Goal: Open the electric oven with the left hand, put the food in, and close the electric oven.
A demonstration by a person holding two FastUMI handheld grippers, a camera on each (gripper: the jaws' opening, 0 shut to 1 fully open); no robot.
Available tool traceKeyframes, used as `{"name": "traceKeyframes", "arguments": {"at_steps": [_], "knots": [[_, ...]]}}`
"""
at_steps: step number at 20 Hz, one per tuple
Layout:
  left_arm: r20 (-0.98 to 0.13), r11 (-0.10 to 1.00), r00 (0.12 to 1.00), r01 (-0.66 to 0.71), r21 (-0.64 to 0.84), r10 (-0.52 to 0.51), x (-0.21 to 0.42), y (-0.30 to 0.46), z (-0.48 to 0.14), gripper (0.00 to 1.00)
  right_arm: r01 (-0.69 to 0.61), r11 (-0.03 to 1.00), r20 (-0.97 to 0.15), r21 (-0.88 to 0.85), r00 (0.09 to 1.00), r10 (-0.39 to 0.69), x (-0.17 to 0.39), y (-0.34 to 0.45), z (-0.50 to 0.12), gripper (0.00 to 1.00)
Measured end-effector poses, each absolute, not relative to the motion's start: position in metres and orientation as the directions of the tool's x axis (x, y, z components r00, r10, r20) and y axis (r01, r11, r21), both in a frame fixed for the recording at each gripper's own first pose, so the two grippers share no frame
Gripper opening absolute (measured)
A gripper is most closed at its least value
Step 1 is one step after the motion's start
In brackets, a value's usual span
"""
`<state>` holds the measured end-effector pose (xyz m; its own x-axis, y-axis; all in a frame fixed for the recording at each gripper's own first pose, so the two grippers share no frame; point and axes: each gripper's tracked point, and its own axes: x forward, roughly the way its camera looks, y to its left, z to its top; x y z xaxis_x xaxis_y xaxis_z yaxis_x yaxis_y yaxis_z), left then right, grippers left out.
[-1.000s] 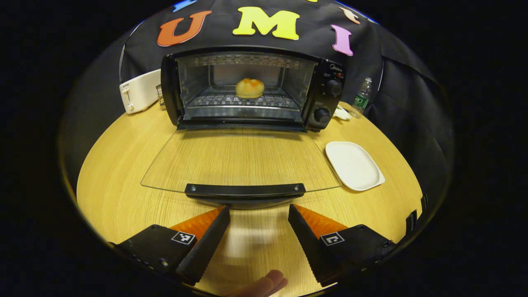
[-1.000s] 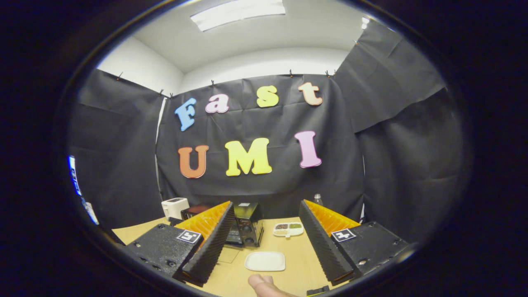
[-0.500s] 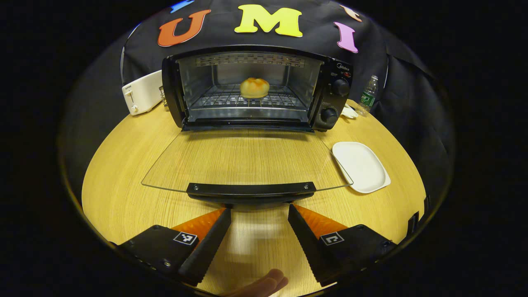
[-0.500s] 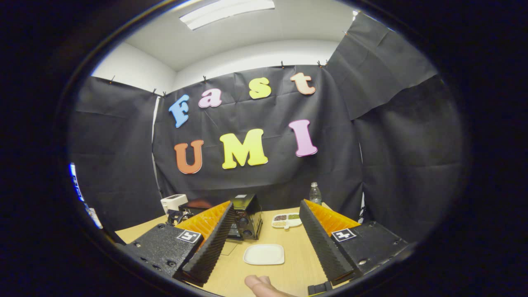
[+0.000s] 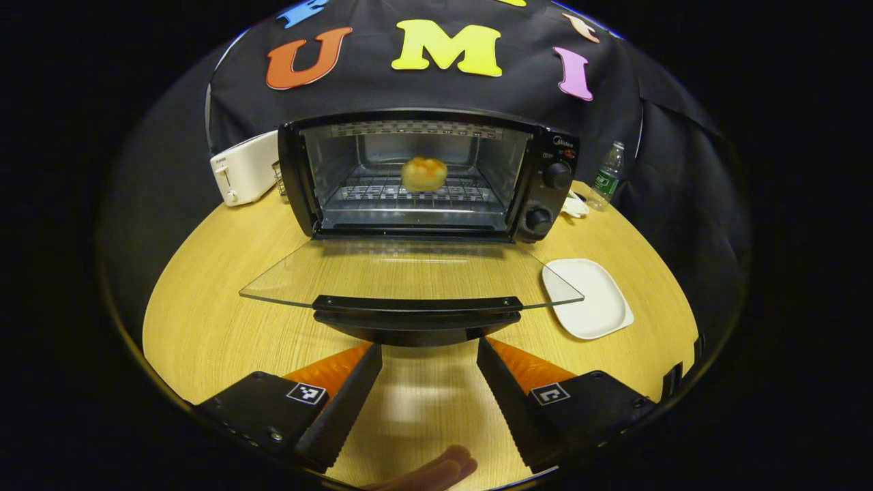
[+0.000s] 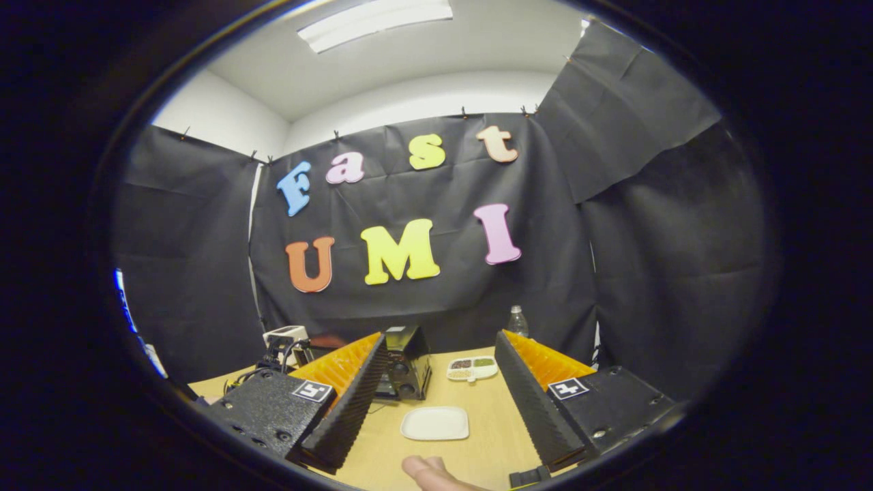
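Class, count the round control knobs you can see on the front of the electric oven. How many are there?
2. Both sit on the panel at the oven's right end: the upper knob and the lower knob directly beneath it. No others appear.

In the left gripper view, the left tongs (image 5: 428,382) stood spread wide, nothing between them, fingertips of the holding hand (image 5: 436,470) at 6 o'clock. In the right gripper view, the right tongs (image 6: 440,382) gaped likewise, a fingertip (image 6: 426,472) at 6 o'clock.
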<state>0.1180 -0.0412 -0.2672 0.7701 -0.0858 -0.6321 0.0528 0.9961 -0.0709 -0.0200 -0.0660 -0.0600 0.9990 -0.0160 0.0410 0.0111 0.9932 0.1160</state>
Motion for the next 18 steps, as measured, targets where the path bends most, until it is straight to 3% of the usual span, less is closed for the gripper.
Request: {"name": "traceKeyframes", "arguments": {"at_steps": [3,13,14,15,18], "knots": [[-0.601,0.999,0.799,0.037,-0.013,-0.037,0.130,-0.033,-0.254,0.93,0.017,0.991,0.057,0.131,0.998,-0.024,-0.019,-0.071,-0.055,0.96],[-0.487,0.998,0.872,0.007,-0.068,-0.039,0.183,-0.025,-0.220,0.94,0.006,0.987,0.028,0.163,1.000,-0.011,-0.010,-0.080,-0.071,0.96],[-0.470,0.997,0.882,0.003,-0.072,-0.037,0.189,-0.024,-0.215,0.86,0.009,0.986,0.021,0.165,1.000,-0.013,-0.010,-0.082,-0.074,0.96],[-0.442,0.997,0.896,0.005,-0.078,-0.039,0.196,-0.024,-0.208,0.95,0.013,0.986,0.013,0.169,1.000,-0.016,-0.009,-0.083,-0.076,0.96],[-0.357,0.997,0.934,-0.026,-0.079,-0.004,0.221,-0.009,-0.191,0.96,0.014,0.984,0.001,0.177,1.000,-0.014,-0.007,-0.084,-0.079,0.96]]}}
